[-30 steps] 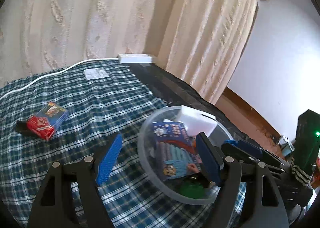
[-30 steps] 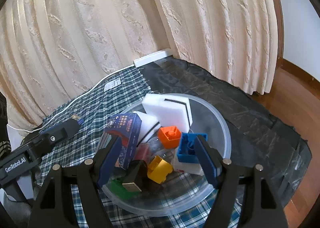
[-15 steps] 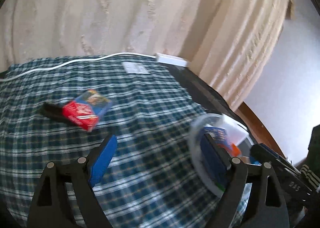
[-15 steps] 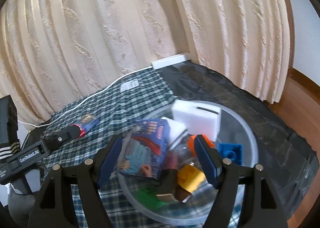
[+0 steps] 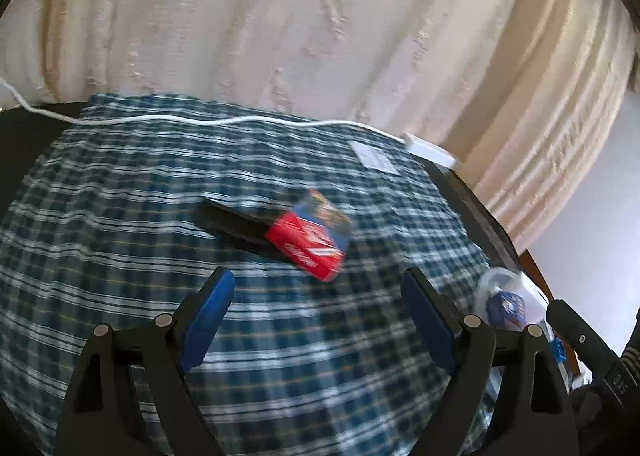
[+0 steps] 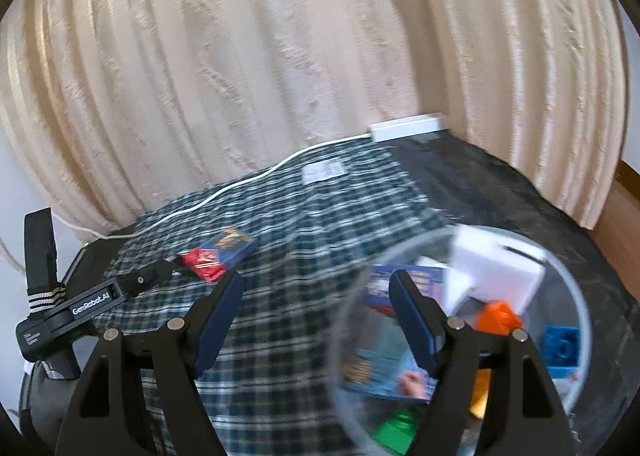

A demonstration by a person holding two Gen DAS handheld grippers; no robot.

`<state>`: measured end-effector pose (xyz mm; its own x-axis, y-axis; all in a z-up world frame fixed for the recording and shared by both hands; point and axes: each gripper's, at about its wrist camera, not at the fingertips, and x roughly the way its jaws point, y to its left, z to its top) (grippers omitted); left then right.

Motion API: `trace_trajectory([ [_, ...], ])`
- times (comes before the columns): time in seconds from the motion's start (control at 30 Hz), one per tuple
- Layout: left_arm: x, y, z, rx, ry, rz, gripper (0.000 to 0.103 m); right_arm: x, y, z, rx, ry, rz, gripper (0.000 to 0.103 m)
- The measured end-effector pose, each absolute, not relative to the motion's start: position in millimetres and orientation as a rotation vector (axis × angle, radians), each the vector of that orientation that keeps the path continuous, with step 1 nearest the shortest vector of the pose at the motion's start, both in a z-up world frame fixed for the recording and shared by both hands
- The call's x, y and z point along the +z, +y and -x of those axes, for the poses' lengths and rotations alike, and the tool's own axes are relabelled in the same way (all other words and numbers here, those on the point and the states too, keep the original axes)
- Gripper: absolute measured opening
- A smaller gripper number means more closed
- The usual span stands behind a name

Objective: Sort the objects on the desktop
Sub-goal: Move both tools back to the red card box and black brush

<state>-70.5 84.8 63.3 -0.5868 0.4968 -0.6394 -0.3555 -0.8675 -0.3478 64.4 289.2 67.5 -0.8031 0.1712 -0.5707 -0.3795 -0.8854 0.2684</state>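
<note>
Card box [image 5: 310, 238]: lying on the checked cloth [image 5: 120, 215], one end over a black object (blurred)
Bowl [image 6: 576, 296]: holds blocks, a book
Left tongs [image 5: 316, 308]: open, empty, near the card box
Right tongs [image 6: 316, 312]: open, empty, by the bowl rim

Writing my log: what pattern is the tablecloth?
Dark blue-and-white plaid tablecloth; left wrist view shows it best.

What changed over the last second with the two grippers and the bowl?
The left gripper swung away from the clear bowl to face the red-and-blue card box. The right gripper drifted left off the bowl. Both stayed open and empty; box and bowl contents stayed put.
</note>
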Motion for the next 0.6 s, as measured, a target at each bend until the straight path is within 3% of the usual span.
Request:
trace_trajectory([
  [0.6,55,22,88,2.575,-0.424,1.062,0.088,44,247,45,2.743,0.662,1.045,0.079],
])
